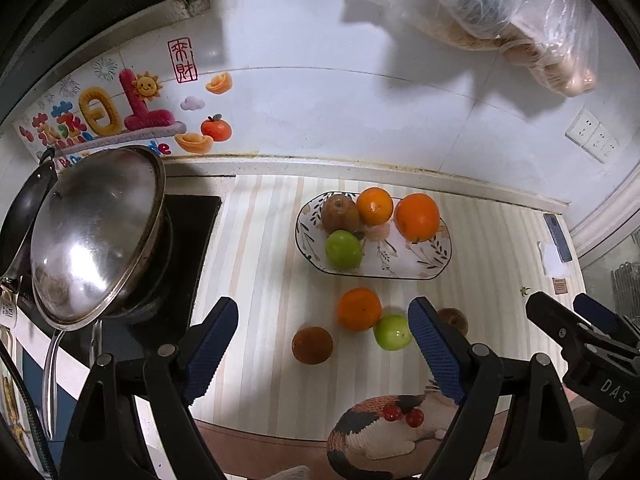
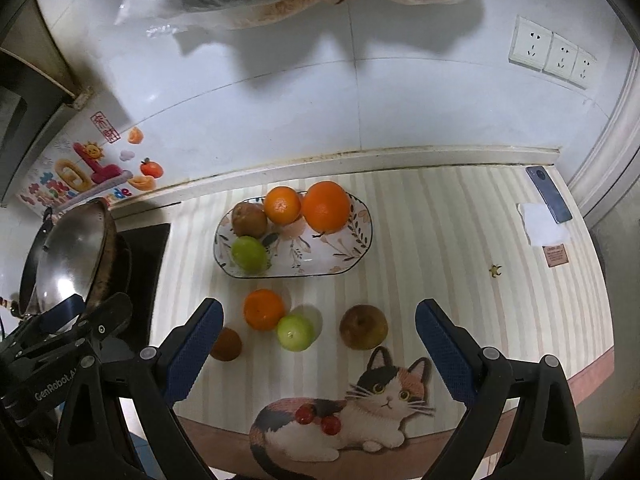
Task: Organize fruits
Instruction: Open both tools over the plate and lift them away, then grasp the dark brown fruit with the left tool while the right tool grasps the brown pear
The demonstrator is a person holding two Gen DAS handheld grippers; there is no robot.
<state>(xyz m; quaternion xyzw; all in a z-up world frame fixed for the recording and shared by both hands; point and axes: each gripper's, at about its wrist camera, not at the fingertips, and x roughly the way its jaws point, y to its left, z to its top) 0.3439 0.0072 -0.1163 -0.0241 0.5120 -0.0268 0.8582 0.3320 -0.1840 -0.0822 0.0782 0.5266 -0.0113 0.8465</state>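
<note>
A floral oval plate [image 1: 424,268] [image 2: 344,256] on the striped mat holds two oranges [image 1: 417,217] [image 2: 325,207], a brown pear [image 1: 340,212] and a green apple [image 1: 343,249]. In front of it lie a loose orange [image 1: 359,309] [image 2: 264,309], a green apple [image 1: 393,332] [image 2: 296,333], a dark brown fruit [image 1: 312,345] [image 2: 226,344] and a brown pear [image 2: 363,327], half hidden behind a finger in the left wrist view [image 1: 454,318]. My left gripper [image 1: 324,346] is open and empty above the loose fruits. My right gripper [image 2: 318,346] is open and empty too.
A wok with a steel lid [image 1: 96,236] [image 2: 70,256] sits on the stove at the left. A phone [image 2: 548,194] and a paper [image 2: 546,224] lie at the far right. Plastic bags [image 1: 500,12] hang on the wall. The mat's cat picture [image 2: 352,416] marks the front edge.
</note>
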